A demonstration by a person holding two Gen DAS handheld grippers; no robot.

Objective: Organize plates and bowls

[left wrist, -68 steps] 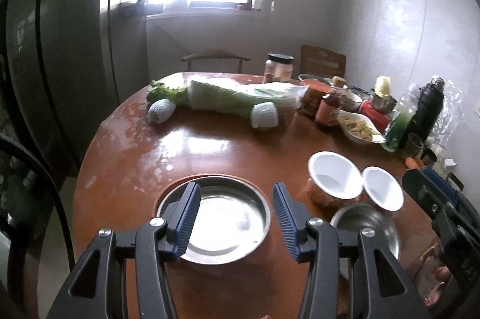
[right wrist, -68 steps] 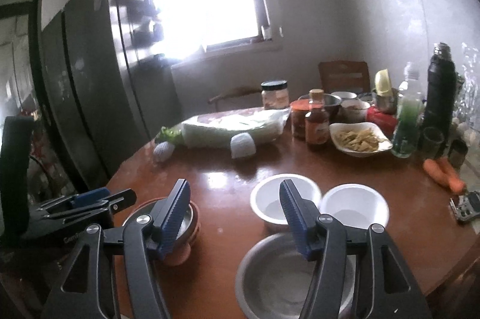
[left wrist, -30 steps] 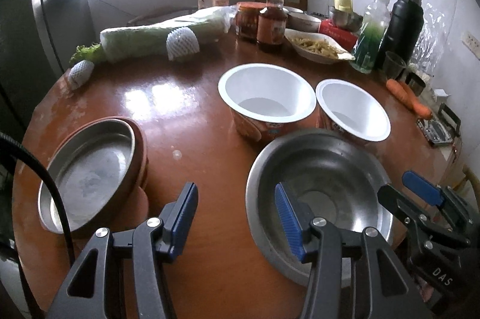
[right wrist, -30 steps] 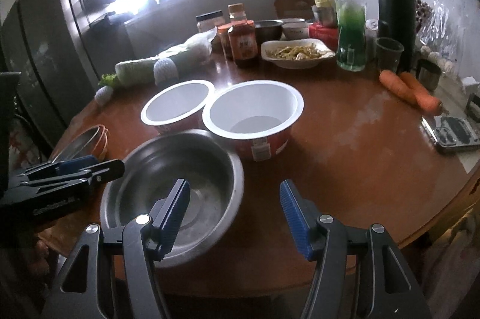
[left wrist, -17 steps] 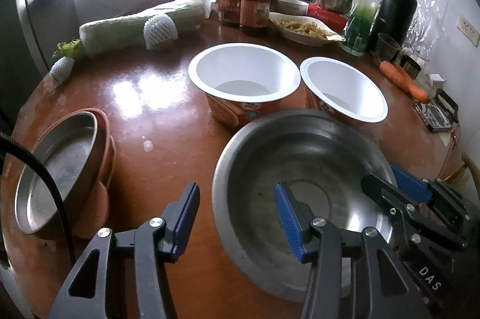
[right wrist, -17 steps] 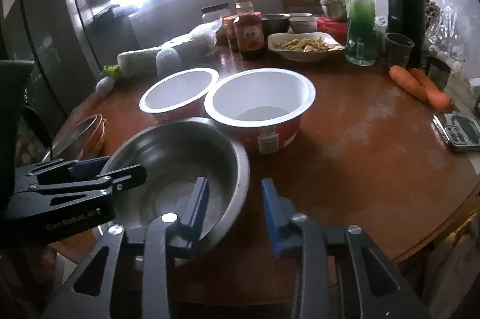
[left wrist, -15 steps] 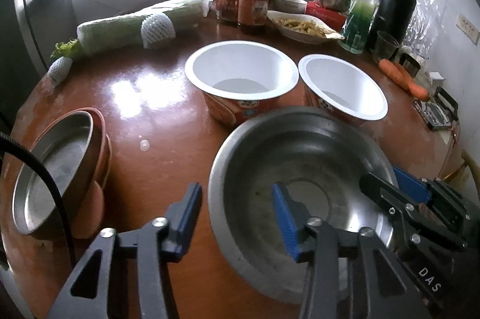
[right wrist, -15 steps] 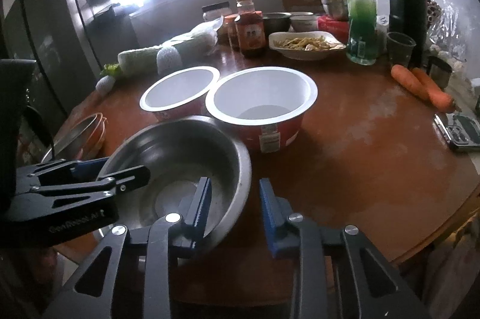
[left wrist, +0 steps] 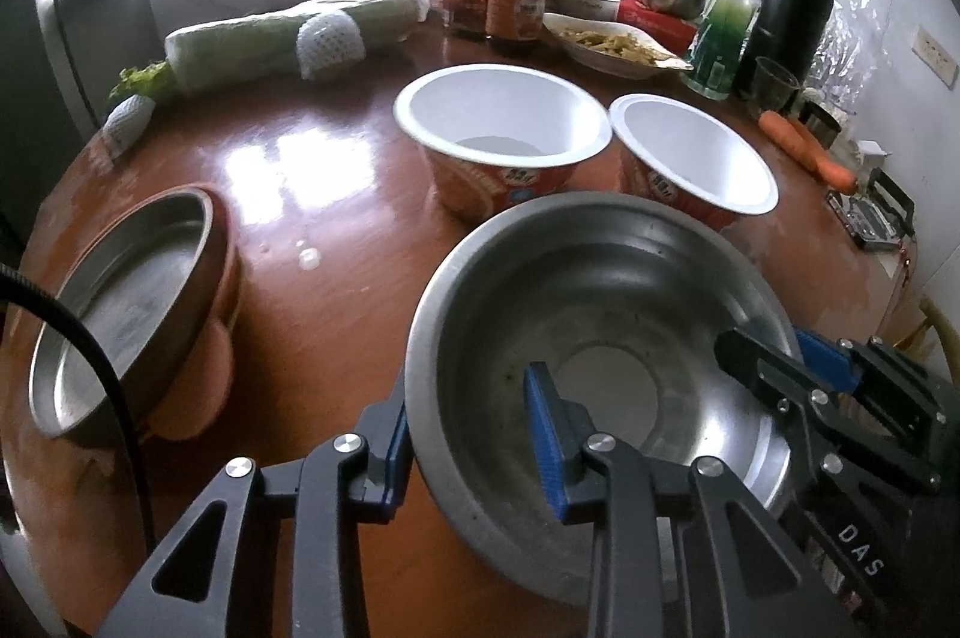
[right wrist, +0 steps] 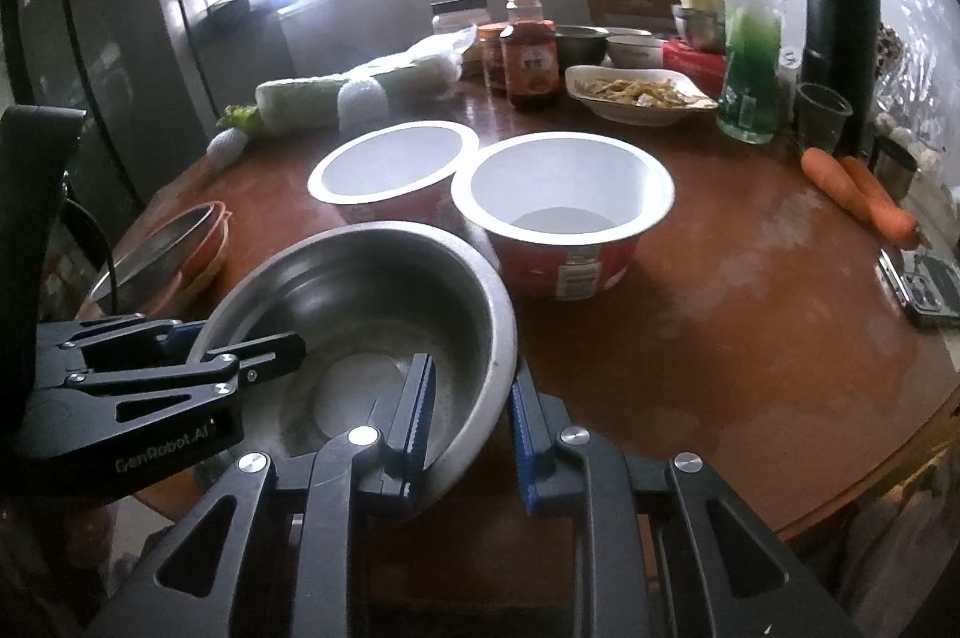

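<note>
- The metal plate (left wrist: 120, 314) sits in a terracotta dish (left wrist: 210, 338) at 9 o'clock in the left wrist view; a black cable (left wrist: 120, 398) crosses it, and the dish's underside is out of sight.
- The left gripper (left wrist: 474, 428) straddles the near-left rim of the steel bowl (left wrist: 600, 314) — one blue pad inside, the other outside and partly hidden behind the wall. It is narrowed on the rim, though whether both pads truly touch metal I cannot tell.
- The right gripper (right wrist: 465, 404) pinches the bowl's near-right rim at 6 o'clock in its own view, one pad inside, one outside; the wall covers the contact itself.
- The steel bowl rests near the front edge of the round table (right wrist: 750, 338), just in front of two white paper bowls (right wrist: 564, 200), at 12 o'clock.
- Carrots (right wrist: 858, 188) lie at 3 o'clock; the dark device beside them is cut off by the frame.
- Compared with half a second ago, the left jaws have closed in from a wide spread, and the right pair has tightened slightly.
</note>
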